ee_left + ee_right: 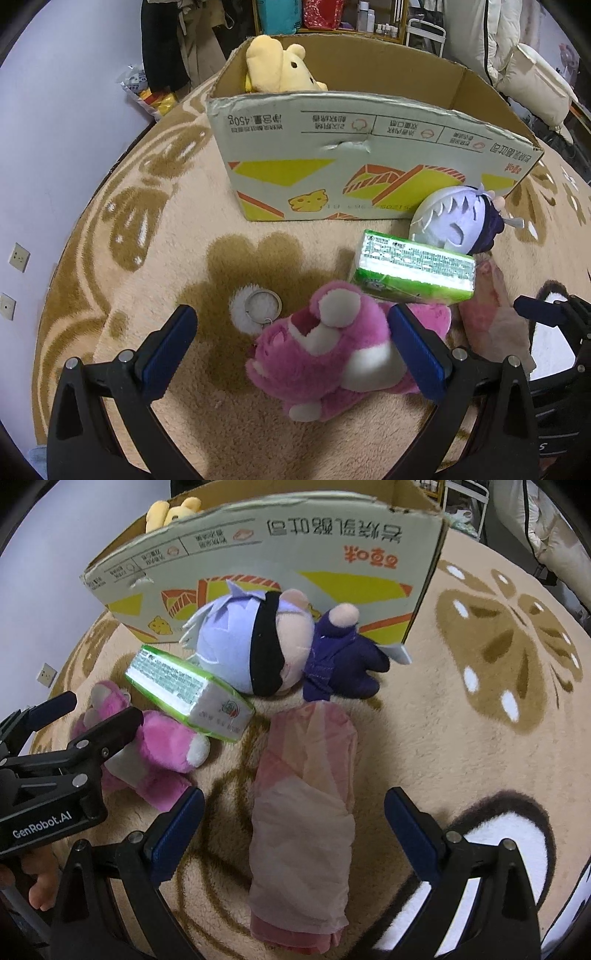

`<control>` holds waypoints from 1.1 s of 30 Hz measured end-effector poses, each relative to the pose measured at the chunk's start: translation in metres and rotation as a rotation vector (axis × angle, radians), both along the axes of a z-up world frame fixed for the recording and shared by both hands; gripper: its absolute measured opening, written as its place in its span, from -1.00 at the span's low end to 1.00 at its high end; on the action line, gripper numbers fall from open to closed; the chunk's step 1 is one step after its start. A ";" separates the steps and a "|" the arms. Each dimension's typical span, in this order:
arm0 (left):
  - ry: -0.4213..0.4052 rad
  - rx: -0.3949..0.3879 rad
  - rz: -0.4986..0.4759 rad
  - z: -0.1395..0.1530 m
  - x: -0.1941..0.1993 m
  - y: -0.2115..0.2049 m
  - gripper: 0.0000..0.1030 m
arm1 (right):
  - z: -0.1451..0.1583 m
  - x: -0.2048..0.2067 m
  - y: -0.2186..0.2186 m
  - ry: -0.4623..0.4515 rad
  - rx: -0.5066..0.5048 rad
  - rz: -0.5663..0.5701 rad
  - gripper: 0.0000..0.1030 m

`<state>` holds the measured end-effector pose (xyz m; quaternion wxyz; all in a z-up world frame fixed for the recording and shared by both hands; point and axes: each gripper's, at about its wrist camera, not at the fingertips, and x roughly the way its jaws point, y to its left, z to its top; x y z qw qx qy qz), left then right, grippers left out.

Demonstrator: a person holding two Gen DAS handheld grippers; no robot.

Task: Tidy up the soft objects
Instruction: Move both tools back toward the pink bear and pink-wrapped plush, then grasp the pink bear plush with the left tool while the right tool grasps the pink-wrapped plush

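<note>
the pink plush bear [328, 350] lies low and centre in the left wrist view, on the beige patterned rug [177, 236]. the left gripper [291, 350] is spread wide around it, the right-hand pad against the bear's side, the left-hand pad well apart. a green tissue pack [413, 269] leans on the bear's upper edge; a lilac-haired doll [458, 221] rests just behind, against the cardboard box [332, 147]. a yellow plush [277, 66] sits inside the box, upper left. in the right wrist view, the right gripper [295, 834] stands spread around a pink wrapped bundle [306, 805] at bottom centre, neither pad touching it.
</note>
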<state>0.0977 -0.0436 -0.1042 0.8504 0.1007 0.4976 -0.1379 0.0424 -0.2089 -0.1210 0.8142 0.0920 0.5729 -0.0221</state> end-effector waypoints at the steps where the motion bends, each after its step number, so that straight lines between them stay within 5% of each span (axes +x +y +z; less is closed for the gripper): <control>1: 0.001 -0.001 -0.001 -0.001 0.000 0.000 0.98 | -0.001 0.001 0.001 0.005 0.000 0.001 0.98; 12: 0.046 -0.044 0.010 -0.010 0.008 0.002 0.91 | -0.016 0.006 0.007 0.045 -0.019 0.013 0.98; 24: 0.094 -0.116 -0.014 -0.013 0.004 -0.001 0.30 | -0.022 0.007 0.009 0.052 -0.042 0.023 0.84; 33: 0.045 -0.091 -0.020 -0.003 -0.008 -0.003 0.19 | -0.010 0.005 -0.005 0.021 -0.030 -0.010 0.09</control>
